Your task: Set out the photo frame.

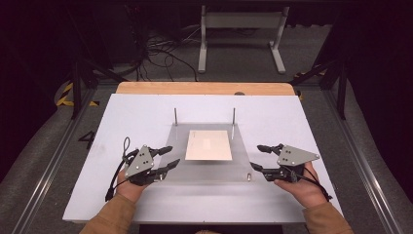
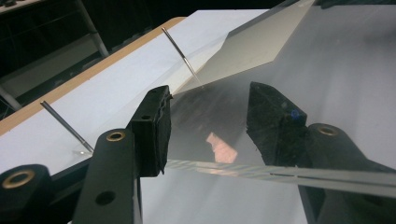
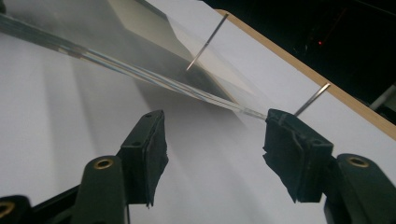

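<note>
On the white counter (image 1: 272, 112), a clear plastic plate (image 1: 204, 170) is lying in the middle with a pale card (image 1: 208, 145) showing at its centre; whether the card is sitting on top of the plate or under it I cannot tell. Two thin metal pins (image 1: 175, 116) are standing upright at the plate's far corners, probably serving as stops that are keeping the plate square and in place. A small metal peg (image 1: 249, 176) is sitting near its front right corner, likely doing the same job. The person is bringing a tool to each side of the plate, which suggests a two-handed lift or shift, since a wide, thin, slippery sheet is hard to move level from one side alone. The left gripper (image 1: 174, 156) is resting at the plate's left edge. In the left gripper view its jaws are standing apart, with the plate's near edge running across from one jaw to the other; the left pad (image 2: 156, 130) is sitting right at that edge, but no squeeze is showing. The right gripper (image 1: 254, 157) is waiting just beside the plate's right edge, its jaws apart with nothing between them. In the right gripper view the plate's edge (image 3: 140, 70) is passing just beyond the pads, reaching the tip of one of them
</note>
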Tool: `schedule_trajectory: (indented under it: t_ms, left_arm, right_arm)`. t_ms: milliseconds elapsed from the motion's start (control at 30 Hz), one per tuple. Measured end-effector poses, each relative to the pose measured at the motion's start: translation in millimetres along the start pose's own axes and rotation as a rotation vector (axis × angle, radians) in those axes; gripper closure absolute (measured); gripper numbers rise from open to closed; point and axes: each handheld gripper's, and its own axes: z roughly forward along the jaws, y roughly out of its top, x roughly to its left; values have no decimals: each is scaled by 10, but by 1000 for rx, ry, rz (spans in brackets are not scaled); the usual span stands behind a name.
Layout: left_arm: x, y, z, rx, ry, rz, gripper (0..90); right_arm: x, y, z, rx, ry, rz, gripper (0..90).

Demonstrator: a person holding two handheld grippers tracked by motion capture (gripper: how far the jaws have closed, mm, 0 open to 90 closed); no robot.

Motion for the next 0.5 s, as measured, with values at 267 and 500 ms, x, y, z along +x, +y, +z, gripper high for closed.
schedule_trajectory:
  t_ms: [267, 500]
  left_arm:
    - [7, -4, 1, -1, -7, -1, 489]
    - [5, -4, 6, -2, -9, -2, 488]
  right_arm:
    - [83, 58, 204, -113, 19, -33, 299]
    - [133, 96, 313, -135, 42, -56, 304]
